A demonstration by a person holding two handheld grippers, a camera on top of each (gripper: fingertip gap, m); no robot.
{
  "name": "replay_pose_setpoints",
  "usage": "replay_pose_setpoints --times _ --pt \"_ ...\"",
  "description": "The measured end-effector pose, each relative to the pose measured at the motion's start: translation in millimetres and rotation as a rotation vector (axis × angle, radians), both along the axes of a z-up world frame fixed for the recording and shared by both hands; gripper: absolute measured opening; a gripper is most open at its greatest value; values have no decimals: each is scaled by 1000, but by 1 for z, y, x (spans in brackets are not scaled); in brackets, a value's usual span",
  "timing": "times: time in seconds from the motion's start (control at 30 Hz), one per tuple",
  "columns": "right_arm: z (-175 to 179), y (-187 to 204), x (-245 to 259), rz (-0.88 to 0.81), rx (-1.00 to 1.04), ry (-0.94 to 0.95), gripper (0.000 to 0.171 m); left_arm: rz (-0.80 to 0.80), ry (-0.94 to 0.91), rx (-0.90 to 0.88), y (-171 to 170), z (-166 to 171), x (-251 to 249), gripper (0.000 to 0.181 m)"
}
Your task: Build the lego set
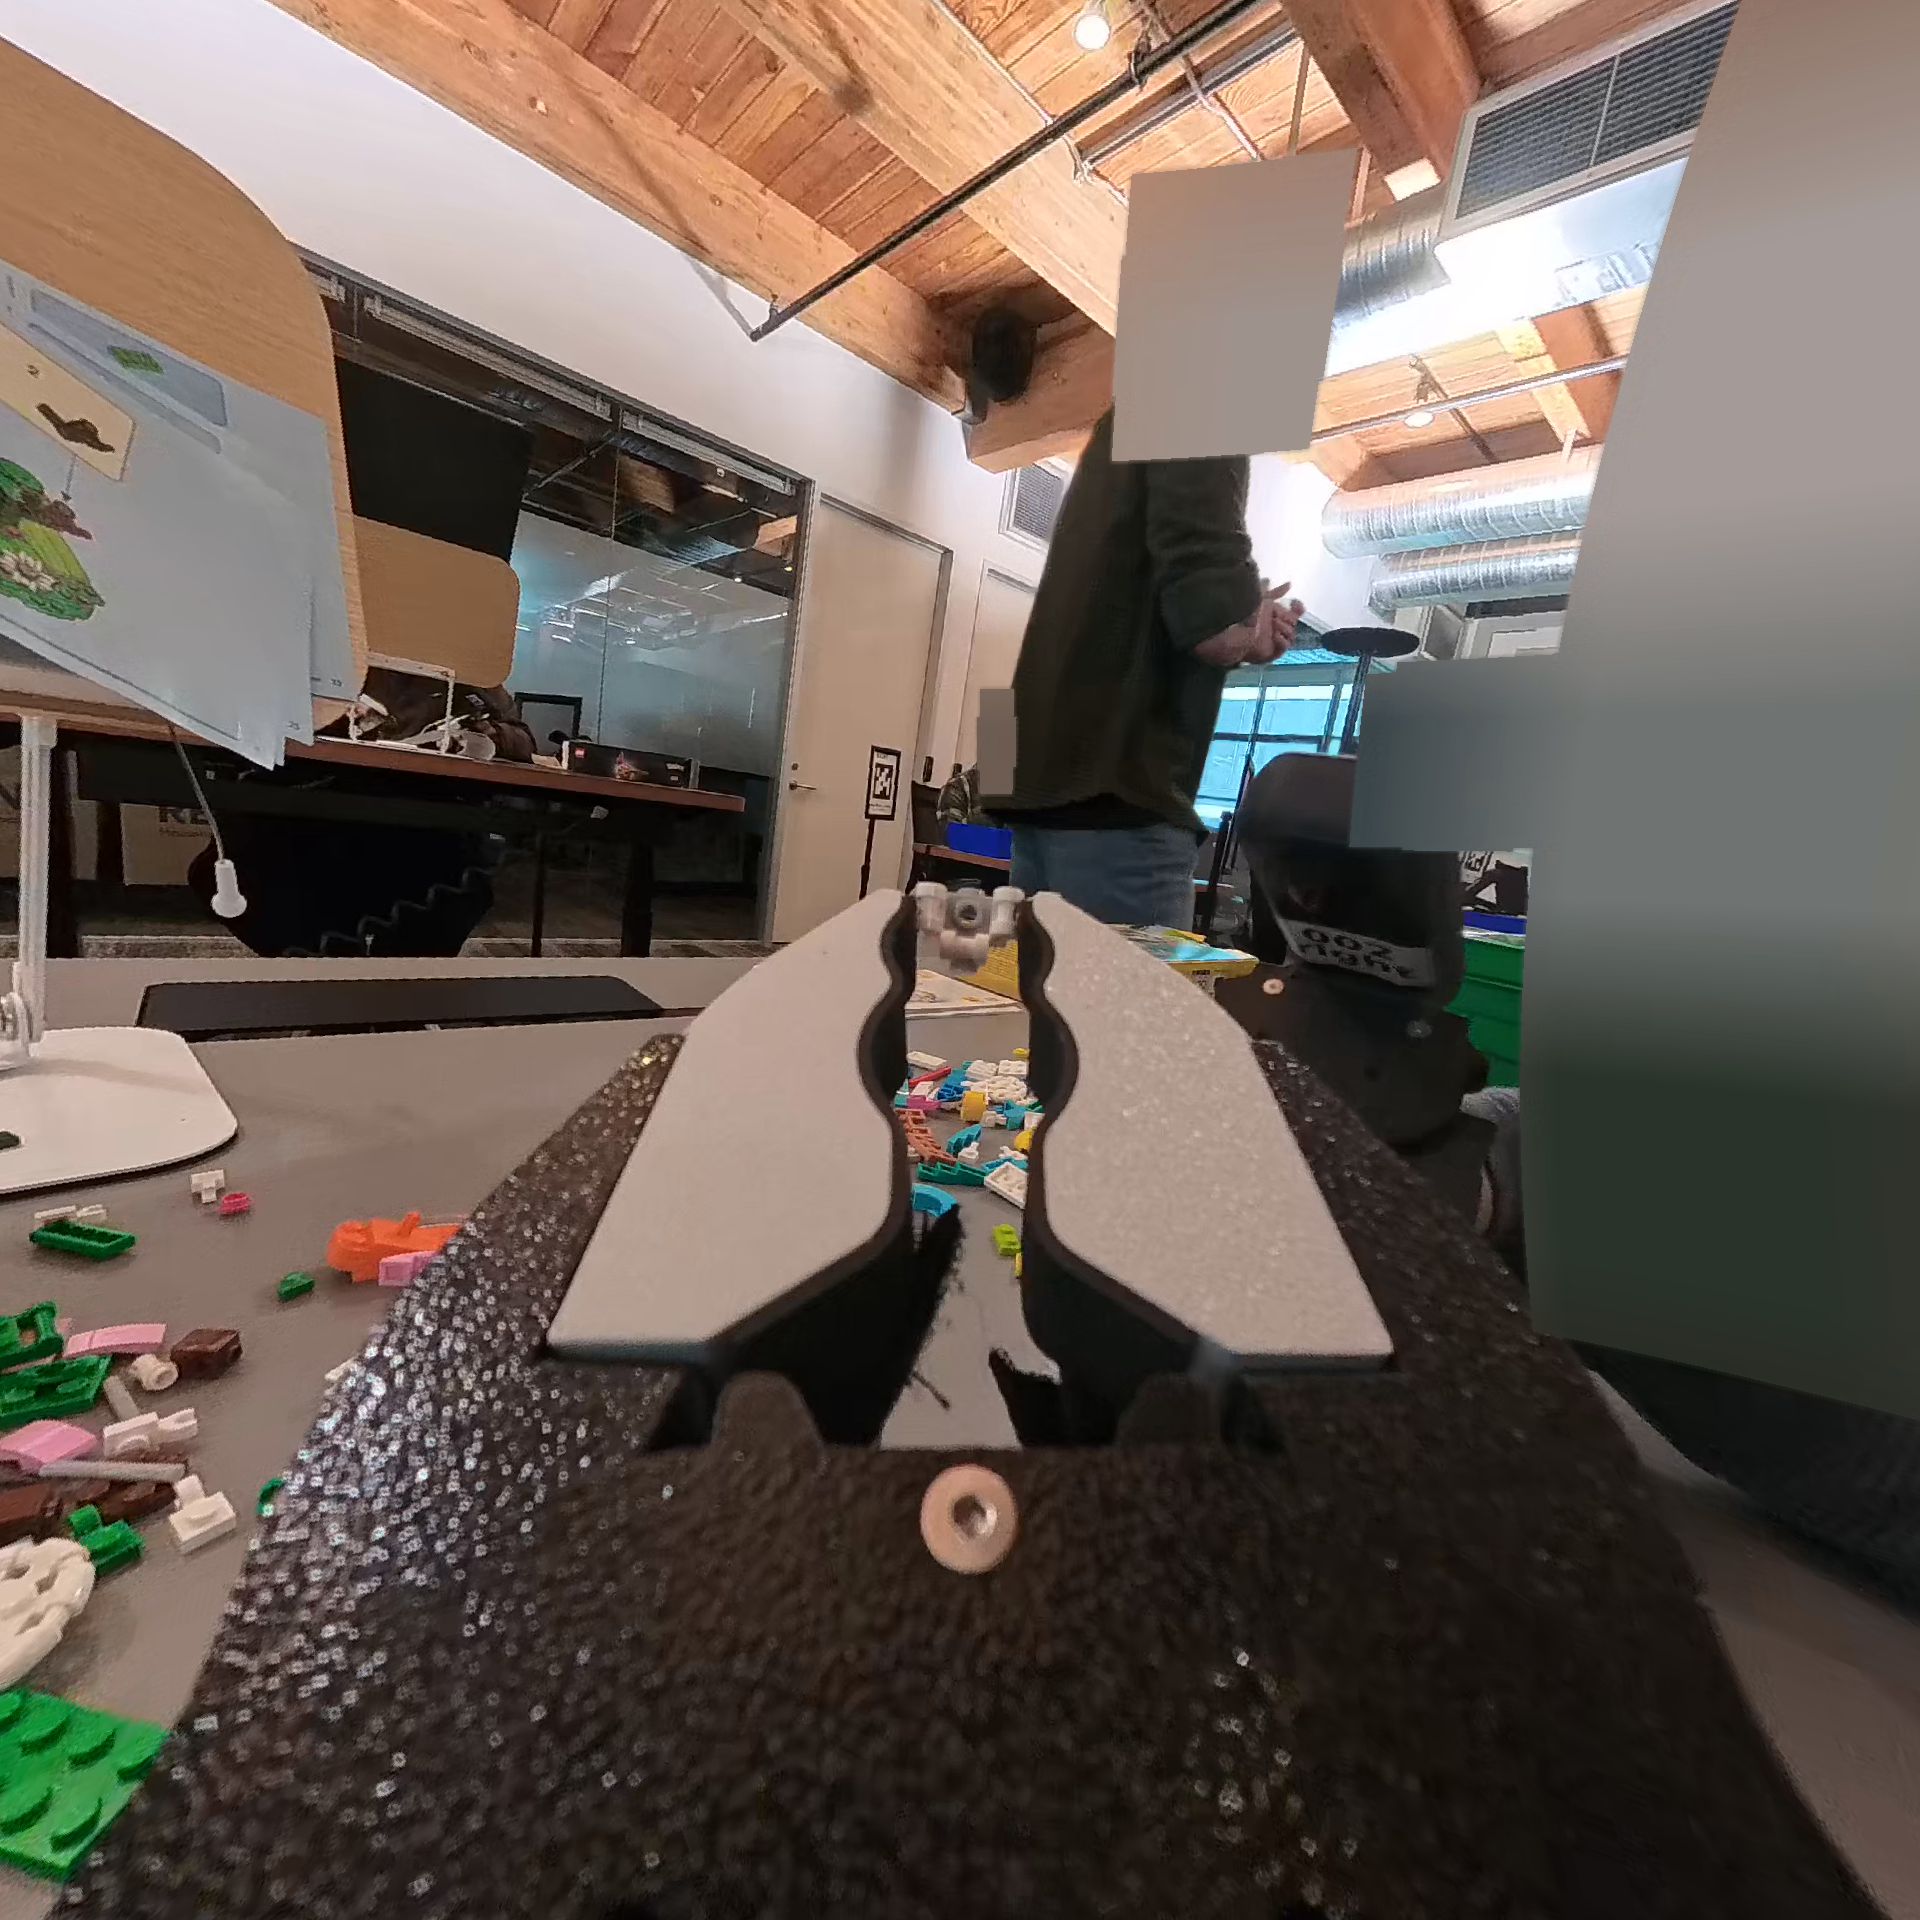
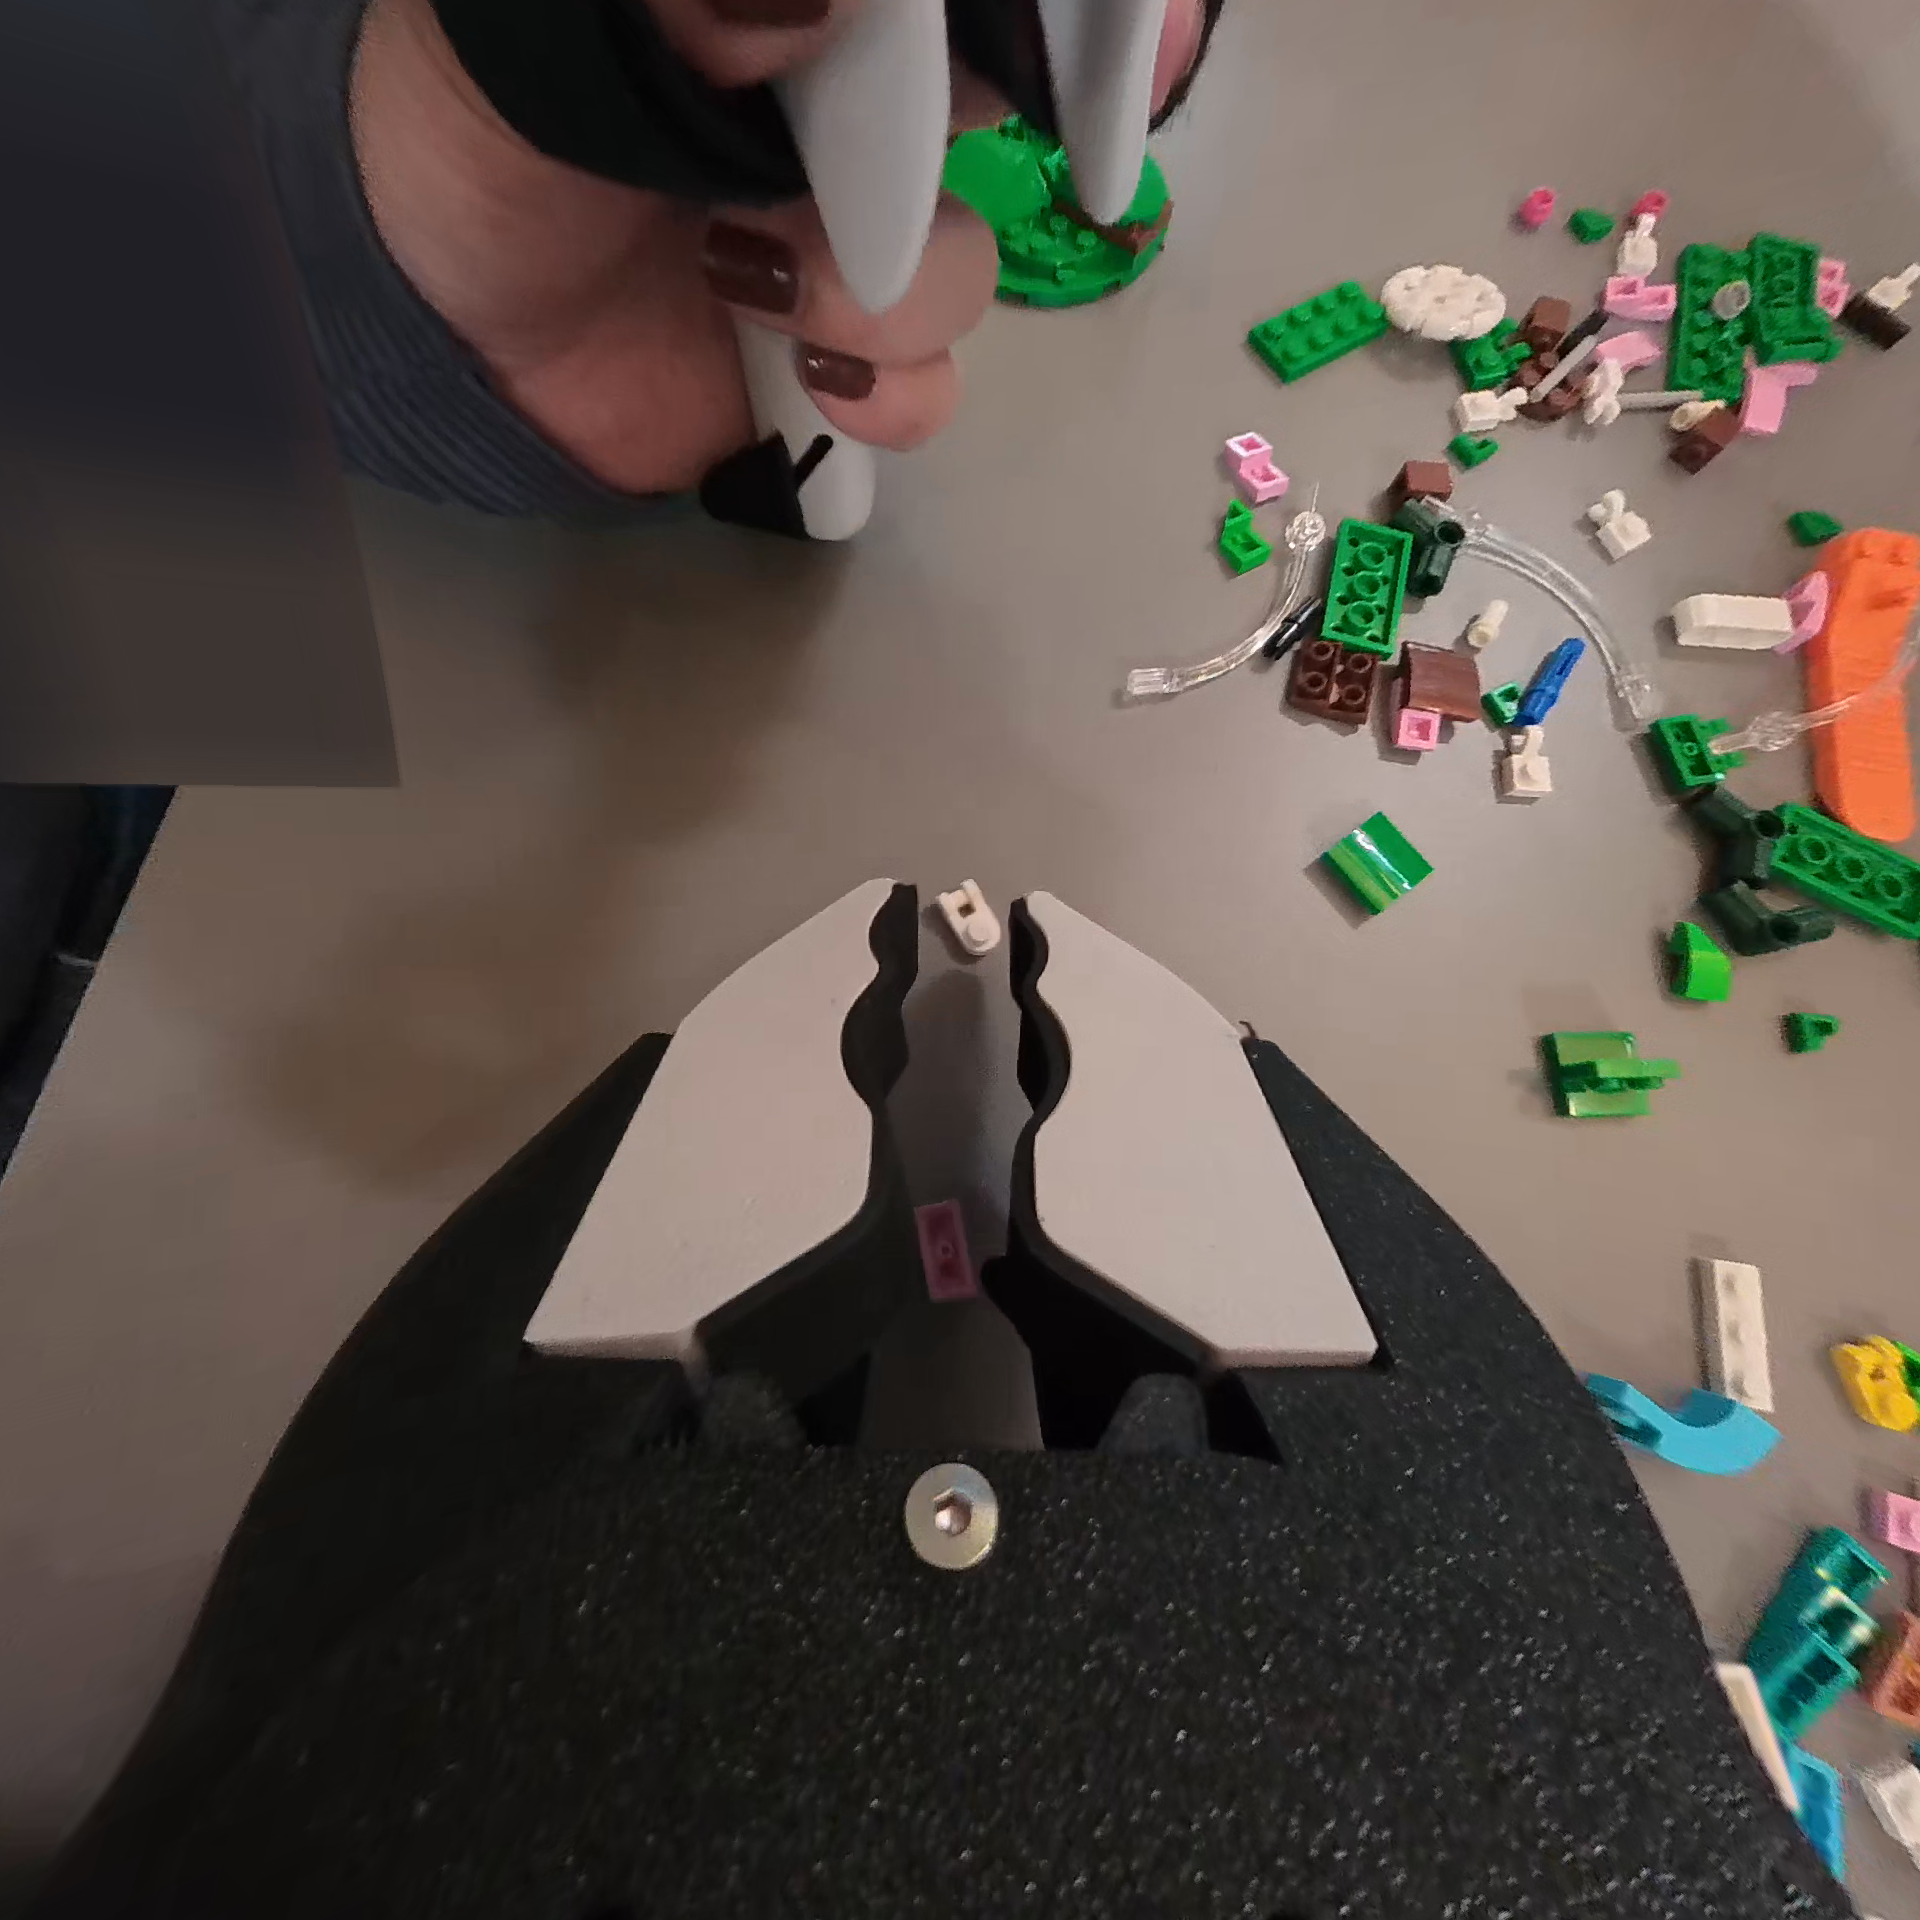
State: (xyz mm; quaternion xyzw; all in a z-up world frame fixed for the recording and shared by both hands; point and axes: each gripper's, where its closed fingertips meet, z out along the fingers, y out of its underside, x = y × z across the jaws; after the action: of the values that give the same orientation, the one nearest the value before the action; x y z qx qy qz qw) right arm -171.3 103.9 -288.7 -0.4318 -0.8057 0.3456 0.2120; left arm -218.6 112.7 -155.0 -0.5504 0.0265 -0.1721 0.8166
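Note:
My left gripper [image 1: 964, 914] is raised and tilted up. It is shut on a small white and grey lego piece [image 1: 964, 923] at its tips. In the right wrist view it [image 2: 987, 223] hangs in a person's hand over the round green build [image 2: 1081, 244]. My right gripper [image 2: 964, 906] points down at the grey table [image 2: 623, 831]. Its jaws stand a little apart around a small white clip piece [image 2: 966, 920] that seems to lie on the table, with a thin gap on each side. A pink plate [image 2: 945, 1262] lies under the fingers.
Loose green, brown, pink and white pieces [image 2: 1558, 416] are scattered to the right, with an orange brick separator [image 2: 1860, 686] and clear curved rods [image 2: 1226, 665]. An instruction booklet [image 1: 156, 540] stands on a white stand [image 1: 94, 1112] at the left. A person [image 1: 1132, 675] stands behind the table. My right fingertips sit around 15 cm from my left ones. To the pink plate [image 2: 945, 1262]: right tips about 6 cm, left tips about 15 cm. About 15 cm separates my right fingertips from the round green build [image 2: 1081, 244].

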Motion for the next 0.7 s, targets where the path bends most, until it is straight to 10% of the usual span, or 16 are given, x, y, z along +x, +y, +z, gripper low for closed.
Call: replay_pose_setpoints --times 0.7 --pt "-12 -2 1 15 54 -52 14 -31 -23 -30 3 -4 1 18"
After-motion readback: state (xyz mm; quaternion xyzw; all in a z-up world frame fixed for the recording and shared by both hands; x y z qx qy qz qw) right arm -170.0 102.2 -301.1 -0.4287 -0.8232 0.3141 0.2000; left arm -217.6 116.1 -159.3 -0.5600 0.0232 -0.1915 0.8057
